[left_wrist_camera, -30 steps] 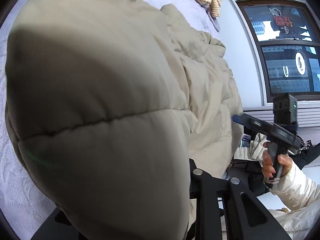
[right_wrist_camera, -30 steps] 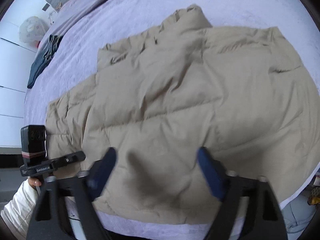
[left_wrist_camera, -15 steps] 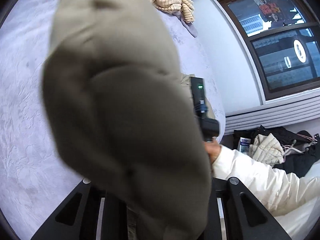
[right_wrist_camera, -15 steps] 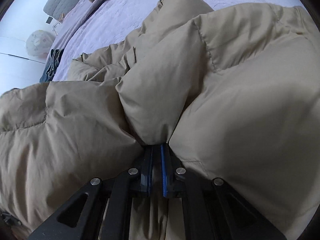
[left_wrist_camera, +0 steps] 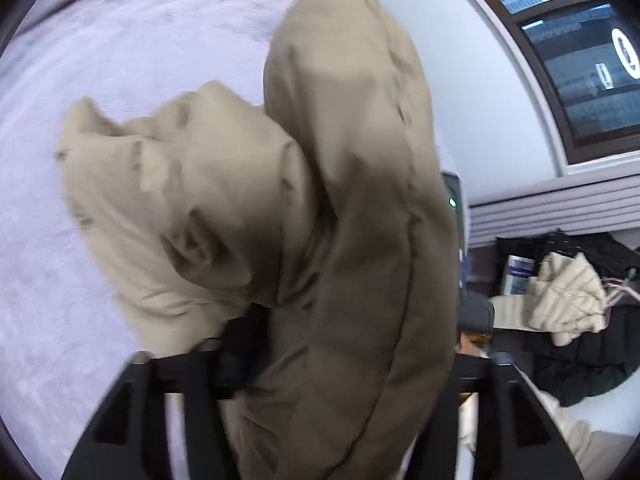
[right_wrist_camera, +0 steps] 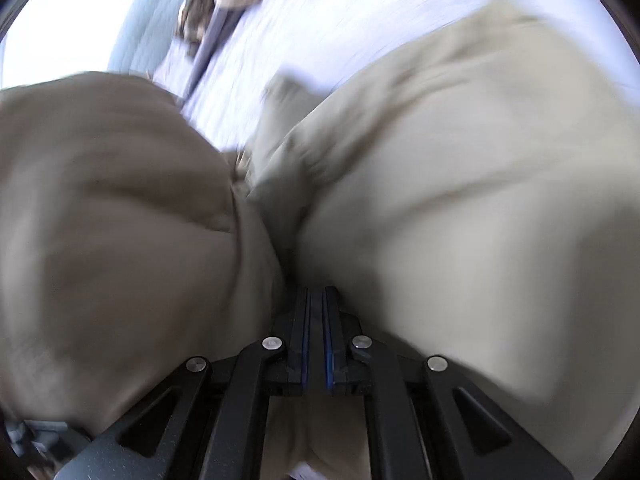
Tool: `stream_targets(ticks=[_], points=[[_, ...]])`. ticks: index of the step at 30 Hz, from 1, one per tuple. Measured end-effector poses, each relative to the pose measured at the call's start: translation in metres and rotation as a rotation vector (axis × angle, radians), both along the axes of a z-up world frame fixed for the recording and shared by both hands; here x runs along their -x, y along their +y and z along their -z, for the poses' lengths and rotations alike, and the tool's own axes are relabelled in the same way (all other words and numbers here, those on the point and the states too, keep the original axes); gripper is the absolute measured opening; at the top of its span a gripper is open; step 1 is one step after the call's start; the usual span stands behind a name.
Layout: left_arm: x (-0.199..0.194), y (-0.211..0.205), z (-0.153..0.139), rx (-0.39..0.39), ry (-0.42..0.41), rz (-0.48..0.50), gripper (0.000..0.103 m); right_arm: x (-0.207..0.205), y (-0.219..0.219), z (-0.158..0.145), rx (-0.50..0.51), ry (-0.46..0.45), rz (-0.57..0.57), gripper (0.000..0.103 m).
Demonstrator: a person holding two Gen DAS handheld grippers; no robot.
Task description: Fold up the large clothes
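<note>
- The coat (left_wrist_camera: 352, 208) is held up above the bed (left_wrist_camera: 80, 128), bunched and hanging in thick quilted folds.
- It is judged soft, puffy and light for its bulk, yet slippery; a thin pinch may creep out, so a seam or hem is best taken.
- The right tongs (right_wrist_camera: 316, 320) are clenched on a fold of it.
- The left tongs (left_wrist_camera: 280, 344) are buried in fabric; their state cannot be told.

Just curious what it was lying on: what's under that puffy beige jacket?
A lavender bedspread shows beneath the lifted beige puffer jacket. The jacket itself hides whatever lies directly below its bulk.
</note>
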State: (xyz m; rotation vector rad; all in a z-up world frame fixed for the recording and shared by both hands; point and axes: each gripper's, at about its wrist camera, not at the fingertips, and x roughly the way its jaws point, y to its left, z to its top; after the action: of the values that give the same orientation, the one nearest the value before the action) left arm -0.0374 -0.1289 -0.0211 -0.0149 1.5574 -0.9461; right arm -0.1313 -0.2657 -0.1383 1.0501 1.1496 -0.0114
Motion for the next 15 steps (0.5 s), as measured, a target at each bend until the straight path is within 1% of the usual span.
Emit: stream_targets(ticks=[1, 4, 5, 7, 8, 9, 10, 11, 12, 14, 15], points=[[0.0, -0.013, 0.006, 0.022, 0.043, 0.009, 0.072, 0.016, -0.008, -0.004, 0.003, -0.003, 0.032, 0.007], [-0.001, -0.052, 0.027, 0.116, 0.154, 0.077, 0.072, 0.071, -0.028, -0.011, 0.01, 0.001, 0.133, 0.007], [-0.001, -0.064, 0.036, 0.137, 0.185, 0.09, 0.072, 0.085, -0.031, -0.012, 0.013, 0.006, 0.158, 0.007], [-0.001, -0.083, 0.055, 0.133, 0.197, 0.113, 0.072, 0.113, -0.034, -0.018, 0.024, 0.013, 0.2, 0.007], [-0.001, -0.087, 0.061, 0.127, 0.199, 0.12, 0.072, 0.127, -0.033, -0.022, 0.036, 0.014, 0.21, 0.014], [-0.004, -0.1, 0.063, 0.12, 0.198, 0.126, 0.072, 0.139, -0.031, -0.028, 0.049, 0.013, 0.213, 0.024], [-0.005, -0.105, 0.067, 0.11, 0.191, 0.127, 0.072, 0.148, -0.027, -0.033, 0.06, 0.005, 0.215, 0.054], [0.006, -0.11, 0.069, 0.104, 0.182, 0.127, 0.072, 0.158, -0.025, -0.039, 0.069, -0.006, 0.217, 0.075], [0.009, -0.111, 0.069, 0.1, 0.173, 0.128, 0.072, 0.167, -0.022, -0.047, 0.072, -0.027, 0.218, 0.076], [0.009, -0.116, 0.07, 0.09, 0.155, 0.134, 0.072, 0.185, -0.021, -0.061, 0.039, -0.097, 0.207, 0.076], [0.021, -0.124, 0.078, 0.087, 0.147, 0.139, 0.072, 0.192, -0.02, -0.069, 0.014, -0.138, 0.194, 0.077]])
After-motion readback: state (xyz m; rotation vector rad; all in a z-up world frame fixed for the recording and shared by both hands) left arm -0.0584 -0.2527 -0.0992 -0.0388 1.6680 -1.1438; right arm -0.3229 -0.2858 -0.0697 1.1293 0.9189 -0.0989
